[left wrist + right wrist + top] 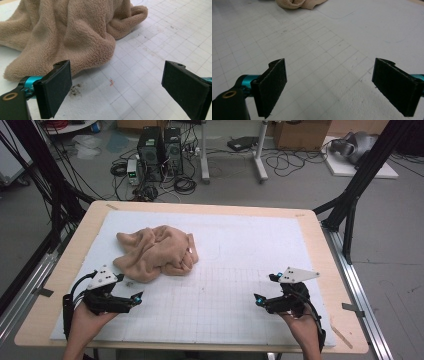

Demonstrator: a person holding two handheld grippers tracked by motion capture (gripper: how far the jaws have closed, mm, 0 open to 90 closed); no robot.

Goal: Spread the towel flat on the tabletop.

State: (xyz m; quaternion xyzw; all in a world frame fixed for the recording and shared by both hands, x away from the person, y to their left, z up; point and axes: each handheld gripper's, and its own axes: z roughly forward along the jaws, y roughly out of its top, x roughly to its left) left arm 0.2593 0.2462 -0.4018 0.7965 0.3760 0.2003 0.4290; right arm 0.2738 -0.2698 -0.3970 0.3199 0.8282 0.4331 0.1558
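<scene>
Left hand [82, 325]: it comes in from the near edge at the left and holds the left gripper [136, 297] low over the mat, pointing to the right and a little far.
Left gripper jaws: spread wide, nothing between them; in the left gripper view [115, 92] the towel lies just beyond the left jaw, not touching it.
Right hand [302, 327]: it comes in from the near edge at the right and holds the right gripper [264, 290] low over the mat, pointing to the left.
Right gripper jaws: spread wide, with bare mat between them [329, 87].
Mat [225, 270]: white, with a grid of thin lines on its near part; it covers most of the wooden table [320, 245].
Towel [157, 252]: beige, crumpled in a heap, on the left half of the mat, far of the left gripper and well apart from the right gripper.
Left gripper view: the towel [70, 37] shows its looped pile; a small dark stain [75, 90] on the mat near its edge.
Right gripper view: one corner of the towel [299, 3] at the far edge.
Floor beyond the table: computer boxes [160, 152] and many cables.
</scene>
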